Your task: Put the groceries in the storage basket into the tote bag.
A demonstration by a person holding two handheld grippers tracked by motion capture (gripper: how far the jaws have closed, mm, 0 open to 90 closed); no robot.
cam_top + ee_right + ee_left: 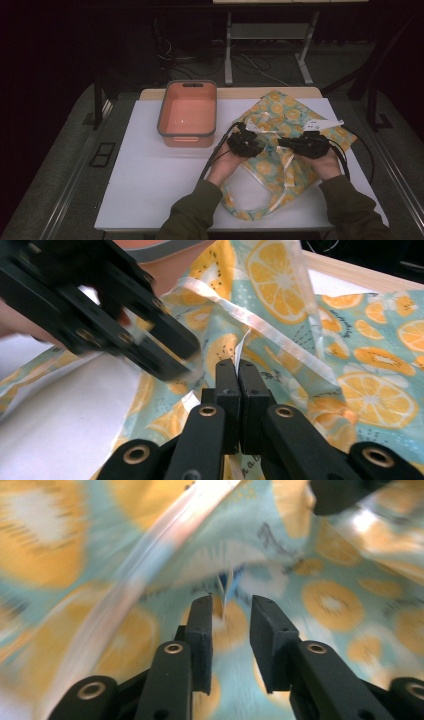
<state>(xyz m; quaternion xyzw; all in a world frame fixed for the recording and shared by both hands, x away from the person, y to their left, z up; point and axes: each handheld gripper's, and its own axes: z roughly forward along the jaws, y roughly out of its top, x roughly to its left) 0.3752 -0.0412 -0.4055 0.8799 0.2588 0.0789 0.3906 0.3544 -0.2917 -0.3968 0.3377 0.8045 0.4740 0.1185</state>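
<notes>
The cloth (280,145), a thin printed piece with orange slices and pale ribbon ties, lies crumpled on the right half of the table (150,180), reaching from its far edge almost to the near edge, just beside the pink tub (188,114). It looks light and limp, so it should sag and fold wherever it is not supported, and the satin-like ribbon (260,322) is likely to slide through a loose pinch. The right gripper (239,371) has its jaws pressed together on a thin fold or ribbon edge of the cloth. The left gripper (231,625) has its jaws a little apart over the fabric, pressing on nothing. A hemmed edge or a doubled fold seems the safest place to take hold, since a single layer may slip or bunch.
</notes>
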